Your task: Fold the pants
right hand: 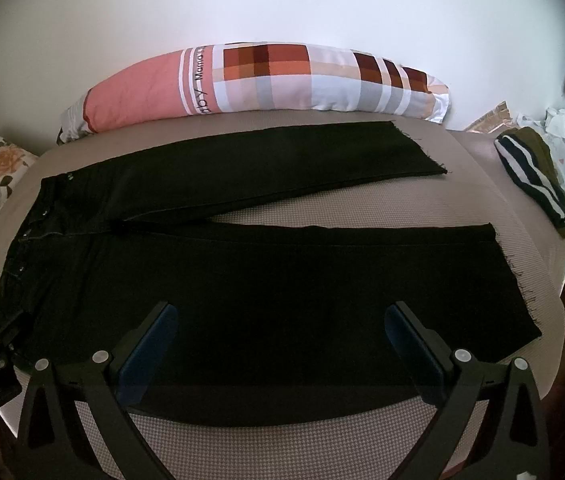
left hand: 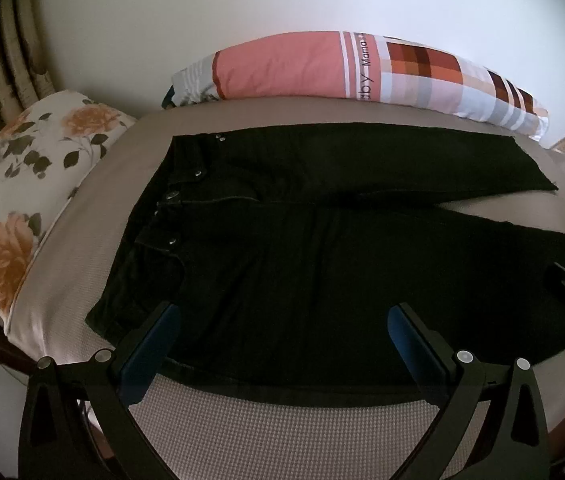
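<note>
Black pants (left hand: 302, 248) lie flat on the bed, waistband with metal buttons at the left, both legs running right and spread in a V. My left gripper (left hand: 282, 316) hovers open over the near leg by the hip, nothing between its blue pads. In the right wrist view the pants (right hand: 266, 280) fill the middle, frayed hems at the right. My right gripper (right hand: 280, 316) is open above the near leg's lower half and holds nothing. Each gripper's body shows at the edge of the other's view.
The bed has a taupe textured cover (right hand: 322, 448). A long pink and checked pillow (right hand: 266, 80) lies along the far edge by the white wall. A floral pillow (left hand: 30, 184) sits at the left. Folded striped and olive clothes (right hand: 538, 180) rest at the right.
</note>
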### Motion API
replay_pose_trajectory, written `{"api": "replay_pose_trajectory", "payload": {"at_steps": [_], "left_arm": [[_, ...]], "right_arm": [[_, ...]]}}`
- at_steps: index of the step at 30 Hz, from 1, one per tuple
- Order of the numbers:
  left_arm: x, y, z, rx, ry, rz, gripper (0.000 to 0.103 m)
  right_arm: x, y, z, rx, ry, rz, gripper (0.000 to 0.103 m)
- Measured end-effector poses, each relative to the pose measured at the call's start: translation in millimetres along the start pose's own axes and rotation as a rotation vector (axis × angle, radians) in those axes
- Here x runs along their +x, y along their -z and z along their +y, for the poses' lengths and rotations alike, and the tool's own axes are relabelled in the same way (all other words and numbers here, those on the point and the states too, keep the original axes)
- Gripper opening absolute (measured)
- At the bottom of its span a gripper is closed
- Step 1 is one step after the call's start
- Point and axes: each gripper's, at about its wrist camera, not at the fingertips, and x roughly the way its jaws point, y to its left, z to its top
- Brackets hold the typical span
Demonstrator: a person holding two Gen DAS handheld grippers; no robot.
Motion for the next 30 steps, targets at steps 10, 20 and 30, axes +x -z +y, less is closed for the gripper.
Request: {"api": "replay_pose_trajectory", "payload": {"at_steps": [10,20,30], "left_arm": [[-1.2,-2.7,0.0,-0.005,-0.001,-0.007,0.102],[-3.3,-4.0,0.4,-0.007,-0.014,-0.002,0.102],[-12.9,-4.1,5.6,-0.015,-0.027,-0.008,0.102]], "right_arm": [[-0.3,-0.1,0.4,-0.001,0.002,0.000,0.103],[-0.5,-0.3,1.0,0.001,0.005,0.000,0.103],[-0.2,-1.8,3.3,-0.008,0.010,-0.002,0.103]]}}
